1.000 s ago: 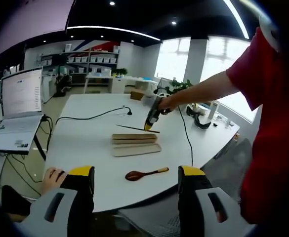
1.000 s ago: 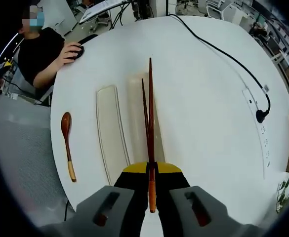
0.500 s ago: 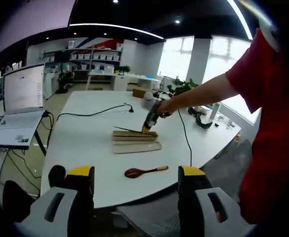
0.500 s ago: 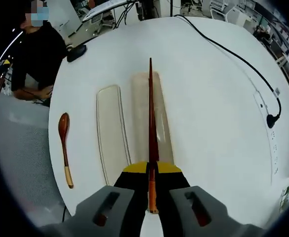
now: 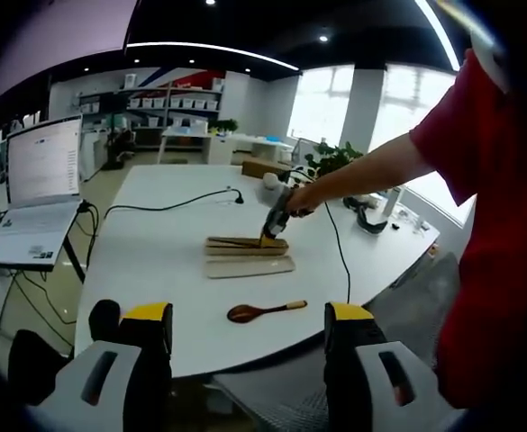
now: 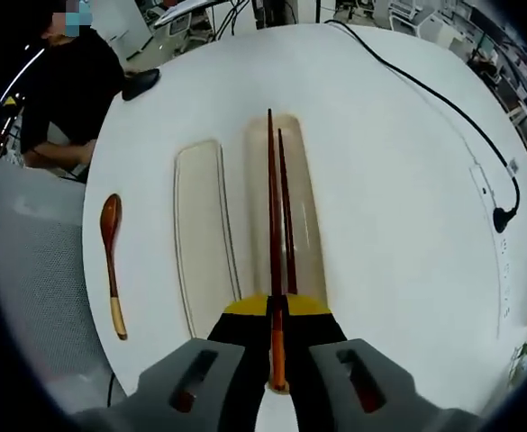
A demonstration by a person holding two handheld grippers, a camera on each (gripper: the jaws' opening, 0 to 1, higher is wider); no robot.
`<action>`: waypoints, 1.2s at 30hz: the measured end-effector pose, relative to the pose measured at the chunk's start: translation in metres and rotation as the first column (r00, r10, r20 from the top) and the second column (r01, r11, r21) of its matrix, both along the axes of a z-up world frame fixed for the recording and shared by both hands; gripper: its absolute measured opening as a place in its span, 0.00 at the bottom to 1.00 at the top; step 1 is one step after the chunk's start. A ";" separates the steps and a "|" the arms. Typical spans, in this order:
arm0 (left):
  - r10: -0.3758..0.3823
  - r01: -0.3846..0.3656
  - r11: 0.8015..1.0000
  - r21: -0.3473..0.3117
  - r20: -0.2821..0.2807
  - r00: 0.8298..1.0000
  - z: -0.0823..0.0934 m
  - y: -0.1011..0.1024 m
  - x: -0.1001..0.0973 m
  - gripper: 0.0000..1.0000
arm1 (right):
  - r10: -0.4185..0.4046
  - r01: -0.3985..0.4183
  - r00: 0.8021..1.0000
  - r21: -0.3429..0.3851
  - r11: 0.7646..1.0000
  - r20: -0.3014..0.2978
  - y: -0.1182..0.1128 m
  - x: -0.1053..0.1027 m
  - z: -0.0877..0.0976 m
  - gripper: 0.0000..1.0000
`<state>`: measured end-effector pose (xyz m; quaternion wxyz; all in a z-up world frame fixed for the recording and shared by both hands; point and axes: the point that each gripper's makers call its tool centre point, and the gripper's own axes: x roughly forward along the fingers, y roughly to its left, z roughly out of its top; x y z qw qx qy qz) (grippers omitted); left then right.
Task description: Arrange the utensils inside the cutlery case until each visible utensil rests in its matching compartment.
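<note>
Right gripper view, left to right: brown wooden spoon (image 6: 111, 261) lies alone near the round white table's (image 6: 398, 207) edge; pale lid (image 6: 201, 270) beside open beige cutlery case (image 6: 304, 225); right gripper (image 6: 277, 310) clamped on dark red chopsticks (image 6: 275, 216) over the case; black cable (image 6: 434, 112) well right. Left gripper view: left gripper (image 5: 249, 328) jaws apart, off-table; office behind.

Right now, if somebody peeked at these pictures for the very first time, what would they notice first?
Probably the long brown chopsticks pinched in the right gripper, stretching over the wooden case on the white table. Next, the wooden spoon lying alone near the table's edge, beside the pale case lid. The left gripper hangs open, back from the table.
</note>
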<state>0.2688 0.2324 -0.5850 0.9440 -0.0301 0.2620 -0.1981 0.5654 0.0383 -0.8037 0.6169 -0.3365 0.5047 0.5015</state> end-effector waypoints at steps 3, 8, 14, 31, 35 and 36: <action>-0.007 0.007 1.000 0.011 -0.002 1.000 0.000 0.000 0.000 0.70 | -0.007 0.007 1.000 -0.007 1.000 0.002 -0.002 0.002 -0.002 0.01; -0.004 0.004 1.000 0.014 0.009 1.000 0.005 0.002 0.005 0.70 | -0.012 0.012 1.000 -0.014 1.000 -0.006 0.000 0.004 -0.007 0.01; -0.013 0.012 1.000 0.013 0.010 1.000 0.005 -0.001 0.007 0.70 | -0.037 0.037 0.999 -0.026 0.999 0.005 -0.001 0.007 -0.002 0.01; -0.018 0.017 1.000 0.023 0.034 0.999 0.017 -0.001 0.005 0.70 | -0.077 0.076 0.993 0.021 0.997 0.085 0.003 0.009 0.016 0.12; -0.013 0.012 1.000 0.021 0.038 0.999 0.013 -0.002 0.002 0.70 | -0.104 0.102 0.988 0.020 0.995 0.118 0.000 0.005 0.018 0.15; -0.012 0.012 1.000 0.015 0.040 0.999 0.012 -0.003 0.001 0.70 | -0.096 0.096 0.987 0.007 0.995 0.129 -0.001 0.003 0.017 0.17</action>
